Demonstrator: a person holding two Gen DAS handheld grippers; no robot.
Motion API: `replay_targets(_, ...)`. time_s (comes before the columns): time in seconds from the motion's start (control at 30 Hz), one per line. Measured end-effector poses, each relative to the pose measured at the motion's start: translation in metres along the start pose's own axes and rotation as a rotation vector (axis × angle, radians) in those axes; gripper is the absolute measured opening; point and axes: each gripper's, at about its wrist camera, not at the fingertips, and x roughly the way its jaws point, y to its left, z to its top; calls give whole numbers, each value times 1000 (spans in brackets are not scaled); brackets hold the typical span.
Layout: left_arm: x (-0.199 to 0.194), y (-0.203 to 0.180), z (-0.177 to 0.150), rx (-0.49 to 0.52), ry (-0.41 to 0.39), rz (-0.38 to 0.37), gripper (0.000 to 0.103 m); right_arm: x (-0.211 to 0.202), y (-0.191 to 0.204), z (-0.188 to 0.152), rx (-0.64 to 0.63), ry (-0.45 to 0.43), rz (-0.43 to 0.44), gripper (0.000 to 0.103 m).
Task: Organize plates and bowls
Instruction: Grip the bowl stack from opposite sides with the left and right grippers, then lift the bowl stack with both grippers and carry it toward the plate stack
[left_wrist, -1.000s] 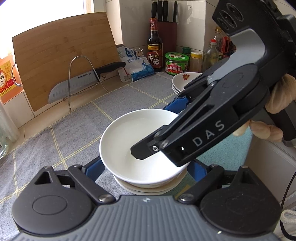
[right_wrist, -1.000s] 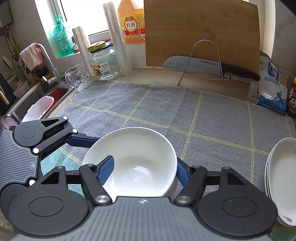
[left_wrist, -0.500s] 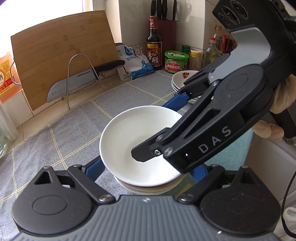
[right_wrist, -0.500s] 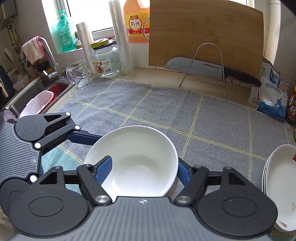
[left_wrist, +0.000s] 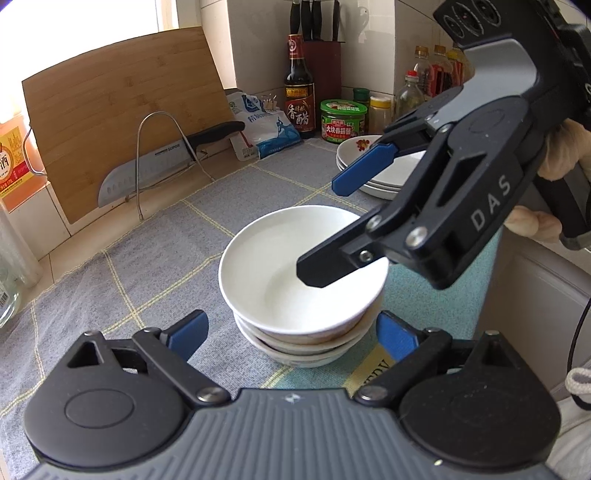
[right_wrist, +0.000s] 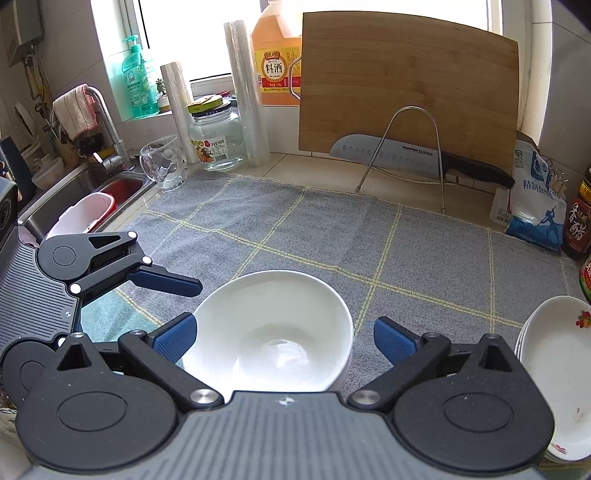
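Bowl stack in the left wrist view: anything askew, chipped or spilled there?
Slightly askew: the top bowl sits tilted and off-centre in the bowls beneath, its rim overhanging more on one side. No chips or spills show. The right gripper is opening around it, pads clear of the rim.

left gripper (left_wrist: 291, 336): black linkage, blue pads, silver screws, ribbed grey housing | right gripper (left_wrist: 332, 225): same build, white "DAS" lettering, black cable behind

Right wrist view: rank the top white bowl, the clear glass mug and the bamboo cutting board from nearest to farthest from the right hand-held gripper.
1. Top white bowl, between its opening jaws.
2. Clear glass mug, far left, beside the sink.
3. Bamboo cutting board, upright against the back wall.
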Motion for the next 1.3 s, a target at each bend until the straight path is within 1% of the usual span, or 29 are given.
replay_targets(0.2, -12, 5, -11, 16, -42, 11, 98, -14, 10, -16, -43, -13, -18, 103)
replay_targets(0.3, -13, 6, -16, 29, -50, 16, 99, -17, 16, -25, -68, -5, -44, 103)
replay_targets(0.53, -2, 10, -27, 13, -6, -25, 99, -7, 21, -50, -119, 62, -113, 103)
replay_targets(0.7, 13, 8, -29, 26, 28, -12, 99, 7, 16, -61, -152, 72, -126, 103)
replay_targets(0.8, 18, 4, -26, 29, 37, 3, 99, 15, 10, -62, -179, 76, -112, 103)
replay_targets(0.87, 22, 4, -24, 28, 45, -7, 99, 19, 7, -62, -202, 75, -93, 103)
replay_targets(0.93, 27, 3, -24, 38, 59, -2, 99, 23, 4, -61, -232, 70, -74, 103)
replay_targets(1.13, 40, 5, -21, 65, 98, -13, 99, 37, -3, -54, -337, 84, -15, 103)
replay_targets(1.3, 45, 6, -13, 108, 112, -55, 98, 42, -9, -47, -382, 98, 52, 103)
